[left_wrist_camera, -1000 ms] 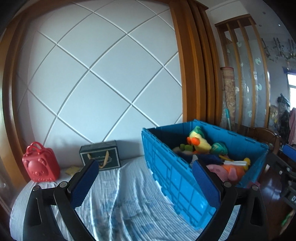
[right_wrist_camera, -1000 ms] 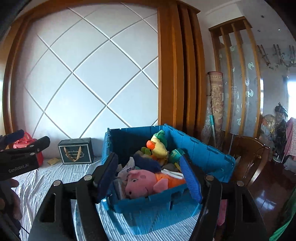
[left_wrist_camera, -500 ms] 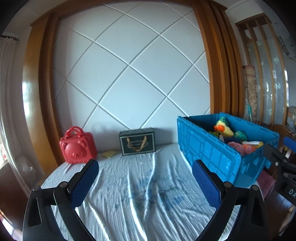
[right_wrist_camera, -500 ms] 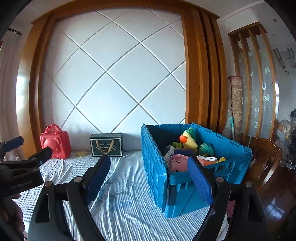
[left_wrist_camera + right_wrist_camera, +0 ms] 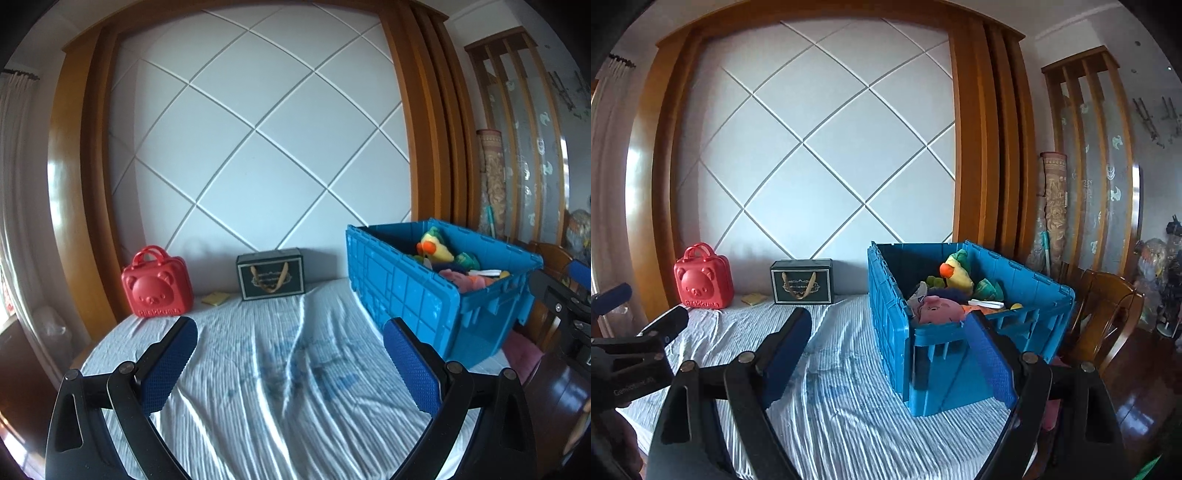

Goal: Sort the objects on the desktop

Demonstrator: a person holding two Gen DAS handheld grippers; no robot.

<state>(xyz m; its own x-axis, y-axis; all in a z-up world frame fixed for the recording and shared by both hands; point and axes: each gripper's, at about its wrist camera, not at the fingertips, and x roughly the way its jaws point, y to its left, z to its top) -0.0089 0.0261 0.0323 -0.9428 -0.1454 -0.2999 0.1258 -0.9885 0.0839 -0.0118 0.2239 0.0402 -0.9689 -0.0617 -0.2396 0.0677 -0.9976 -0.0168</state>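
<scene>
A blue crate [image 5: 413, 291] [image 5: 897, 332] stands on the right of the white-clothed table and holds several plush toys, among them a pink pig [image 5: 938, 308] and a yellow parrot [image 5: 956, 273]. A red bear case [image 5: 157, 282] [image 5: 701, 278], a dark gift box [image 5: 271, 275] [image 5: 801, 282] and a yellow notepad [image 5: 216, 297] [image 5: 753, 298] sit along the back wall. My left gripper [image 5: 290, 354] is open and empty above the cloth. My right gripper [image 5: 890, 349] is open and empty, near the crate's front corner.
The table [image 5: 280, 387] is covered by a wrinkled white and blue cloth. A wooden chair [image 5: 1108, 317] stands right of the crate. The panelled wall with wooden frame is behind. The other gripper shows at each view's edge [image 5: 561, 295] [image 5: 631, 343].
Both grippers have pulled back and away from the crate. The views now take in the whole table, the red case and the gift box. Both stay open.
</scene>
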